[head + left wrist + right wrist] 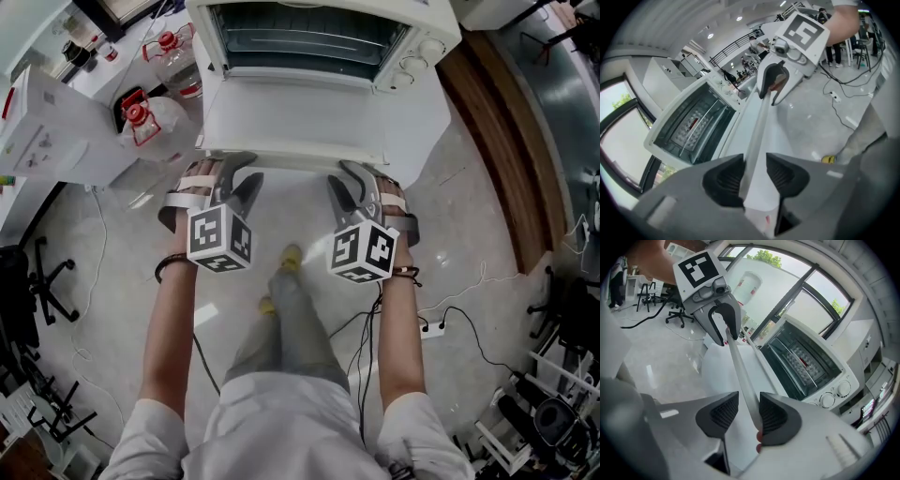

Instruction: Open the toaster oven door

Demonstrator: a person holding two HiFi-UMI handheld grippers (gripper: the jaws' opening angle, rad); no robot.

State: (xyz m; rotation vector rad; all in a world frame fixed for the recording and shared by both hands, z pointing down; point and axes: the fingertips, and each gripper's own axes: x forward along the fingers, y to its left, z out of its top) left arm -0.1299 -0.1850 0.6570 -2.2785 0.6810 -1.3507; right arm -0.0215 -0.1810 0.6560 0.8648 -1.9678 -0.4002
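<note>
The white toaster oven [412, 42] stands at the top of the head view. Its door [309, 122] hangs folded down flat, and the wire rack inside [693, 126] shows. Along the door's front edge runs the pale handle bar [759, 126]. My left gripper [234, 178] is at the bar's left end and my right gripper [352, 183] at its right end. In the left gripper view the bar passes between my left gripper's [754, 176] pads with a gap at one side. My right gripper [749, 413] also has the bar [738, 366] between its pads, loose on the left side. Both are open.
Clear bottles with red caps [141, 117] and a white box [56, 122] sit left of the oven. Control knobs [417, 58] are on its right front. Cables [450, 319] trail over the pale floor, and a chair base [47, 281] stands at far left. My legs and yellow shoes [291, 258] are below the door.
</note>
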